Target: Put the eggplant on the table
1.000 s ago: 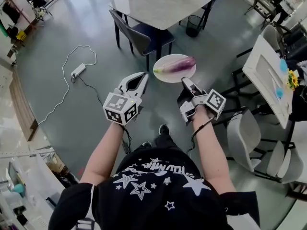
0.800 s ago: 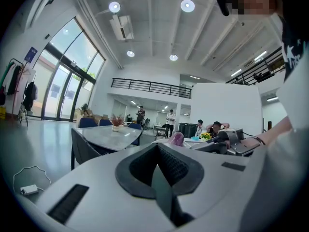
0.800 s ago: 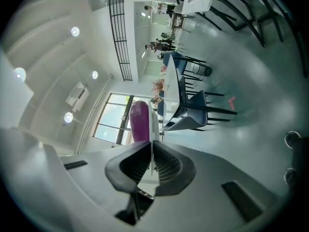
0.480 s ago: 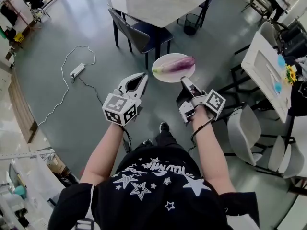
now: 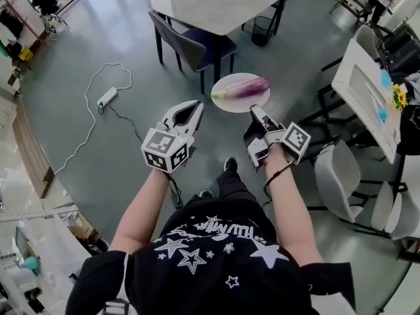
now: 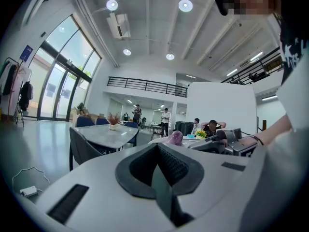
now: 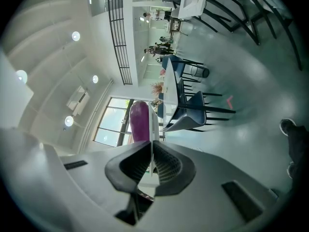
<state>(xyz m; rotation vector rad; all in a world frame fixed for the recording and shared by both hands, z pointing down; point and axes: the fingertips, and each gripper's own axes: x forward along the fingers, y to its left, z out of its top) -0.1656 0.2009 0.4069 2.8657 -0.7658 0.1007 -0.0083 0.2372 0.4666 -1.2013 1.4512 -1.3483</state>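
My dark shoe [image 5: 230,165] has stepped a little forward since a moment ago, and the flat white round plate [image 5: 223,101] has drifted slightly to the right in the head view; otherwise my grip is unchanged. My right gripper [image 5: 254,111] is clenched on the near rim of that plate, the thin white edge pinched between the ribbed black pads [image 7: 166,164]. The long purple eggplant [image 5: 247,87], pale at its stem end, lies across the plate, held up over the grey floor. It is well short of the grey marble-look table [image 5: 220,2], which stands ahead of me with a dark blue chair [image 5: 190,44] tucked at its near side. My left gripper [image 5: 195,106] hangs just beside the plate's left edge, apart from it, jaws pressed together with nothing between them. A white cable with a power strip [image 5: 105,97] trails over the floor to my left.
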